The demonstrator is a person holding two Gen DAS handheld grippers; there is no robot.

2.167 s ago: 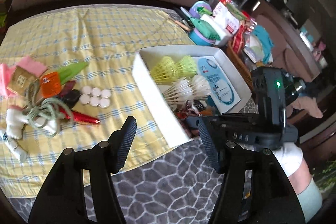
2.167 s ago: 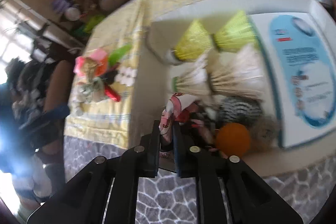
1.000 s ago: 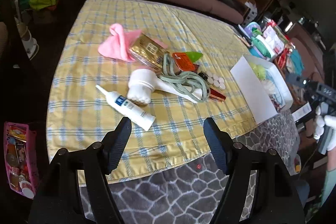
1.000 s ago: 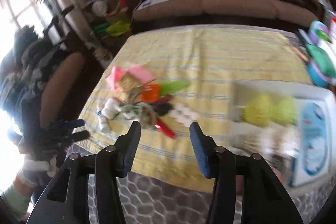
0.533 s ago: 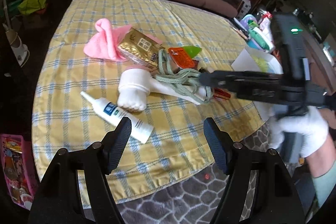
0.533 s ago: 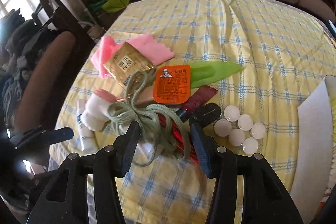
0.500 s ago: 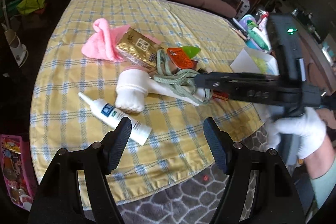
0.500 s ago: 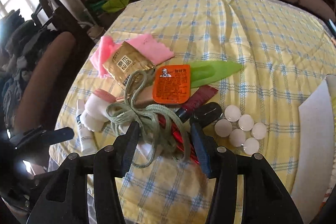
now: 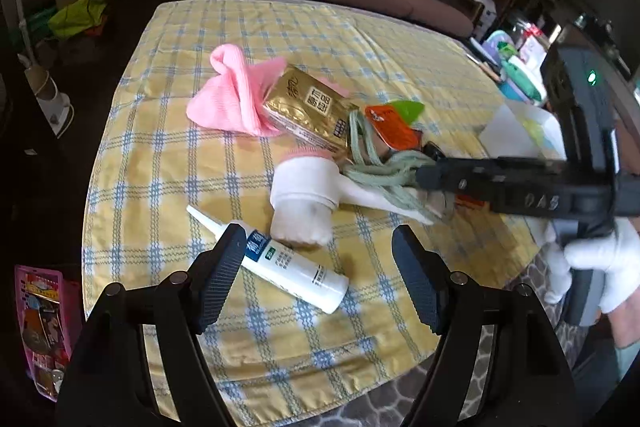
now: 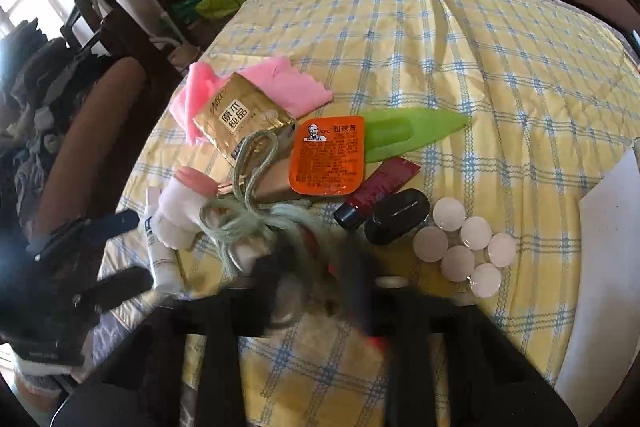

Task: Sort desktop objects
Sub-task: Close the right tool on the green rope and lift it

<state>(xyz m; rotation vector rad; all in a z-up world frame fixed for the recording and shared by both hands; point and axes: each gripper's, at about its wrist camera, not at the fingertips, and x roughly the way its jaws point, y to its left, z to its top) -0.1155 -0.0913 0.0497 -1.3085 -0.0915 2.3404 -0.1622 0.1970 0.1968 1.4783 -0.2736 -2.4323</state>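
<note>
A pile lies on the yellow checked cloth: a green cord (image 9: 380, 171) (image 10: 244, 223), a white facial brush (image 9: 304, 195), a gold pack (image 9: 308, 107), a pink cloth (image 9: 228, 99), an orange sauce packet (image 10: 328, 159) and several white discs (image 10: 460, 239). My right gripper (image 9: 430, 183) (image 10: 314, 259) is blurred in its own view. It has shut on the green cord, with a red item just under it. My left gripper (image 9: 318, 243) hovers over a white tube (image 9: 288, 267). Its jaws are opening and touch nothing.
A white box (image 10: 608, 247) stands at the table's right edge. A green leaf-shaped piece (image 10: 404, 135), a dark red tube (image 10: 380, 187) and a black case (image 10: 396, 215) lie beside the pile. A brown chair (image 10: 88, 131) stands on the left, a sofa behind. A pink basket (image 9: 36, 307) sits on the floor.
My right gripper left the white box, swung over to the pile, dropped onto it and closed on the cord. My left gripper sank a little toward the white tube.
</note>
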